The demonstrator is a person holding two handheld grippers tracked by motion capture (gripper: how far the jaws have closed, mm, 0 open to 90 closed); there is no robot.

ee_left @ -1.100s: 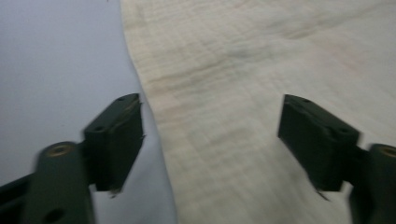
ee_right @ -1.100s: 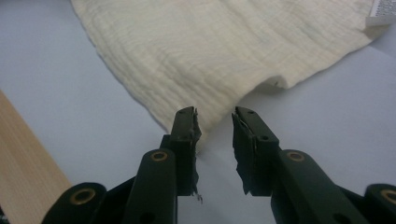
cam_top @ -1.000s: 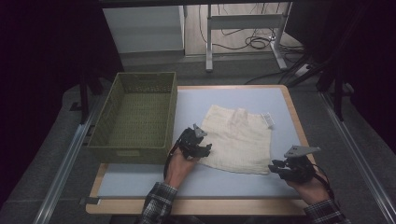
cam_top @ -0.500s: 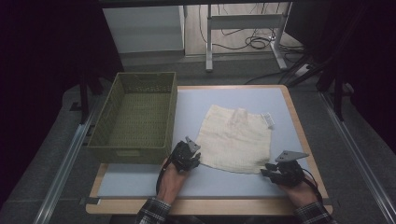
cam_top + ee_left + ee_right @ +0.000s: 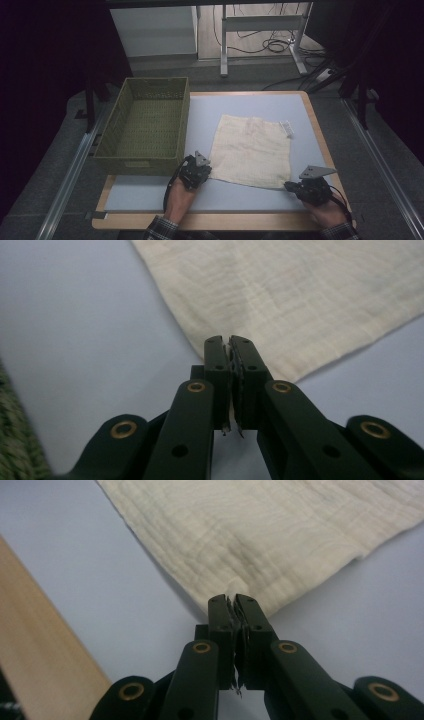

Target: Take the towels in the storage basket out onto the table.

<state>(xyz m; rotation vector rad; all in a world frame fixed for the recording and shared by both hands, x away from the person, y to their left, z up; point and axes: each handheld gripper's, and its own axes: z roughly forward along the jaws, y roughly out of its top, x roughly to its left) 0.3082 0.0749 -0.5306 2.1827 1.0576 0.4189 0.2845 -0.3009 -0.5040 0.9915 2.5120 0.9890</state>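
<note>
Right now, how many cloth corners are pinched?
2. The left hand-held gripper is shut on the cloth's near-left corner; the right hand-held gripper is shut on its near-right corner.

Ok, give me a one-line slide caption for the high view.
Both tongs, left and right, shut on the near corners of the cream cloth beside the green basket.

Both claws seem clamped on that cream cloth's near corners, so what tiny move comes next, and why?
Probably lift both corners together. The left claw and right claw have just closed on the near corners of the cloth, which lies flat beside the green basket.
</note>
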